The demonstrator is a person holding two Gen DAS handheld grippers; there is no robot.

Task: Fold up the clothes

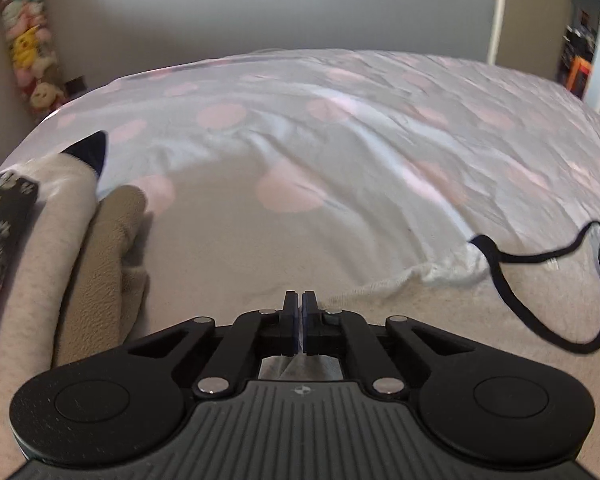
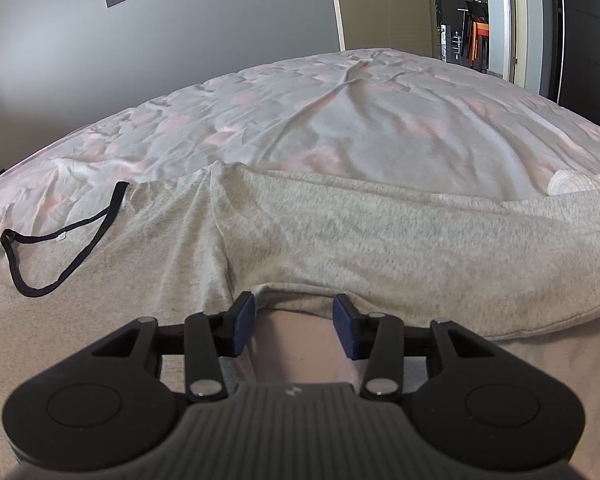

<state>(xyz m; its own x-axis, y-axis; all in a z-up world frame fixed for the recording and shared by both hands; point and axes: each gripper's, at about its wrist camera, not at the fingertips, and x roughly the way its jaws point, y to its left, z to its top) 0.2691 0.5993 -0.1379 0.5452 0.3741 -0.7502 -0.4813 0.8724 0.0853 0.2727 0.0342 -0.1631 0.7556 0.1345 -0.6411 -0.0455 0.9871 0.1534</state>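
A light grey garment (image 2: 340, 240) with a black drawstring (image 2: 60, 256) lies spread on the bed. In the left wrist view the same garment (image 1: 420, 312) fills the foreground, its drawstring (image 1: 560, 280) at the right. My left gripper (image 1: 302, 300) is shut, with a fold of grey cloth showing between the pads behind the tips. My right gripper (image 2: 294, 312) is open, its blue pads (image 2: 244, 322) low over a folded edge of the garment, holding nothing.
The bed has a white cover with pink dots (image 1: 300, 132). Folded clothes (image 1: 40, 248) are stacked at the left, with a beige fleece piece (image 1: 108, 248). A white cloth (image 2: 576, 182) lies at the right. A doorway (image 2: 472, 20) is beyond the bed.
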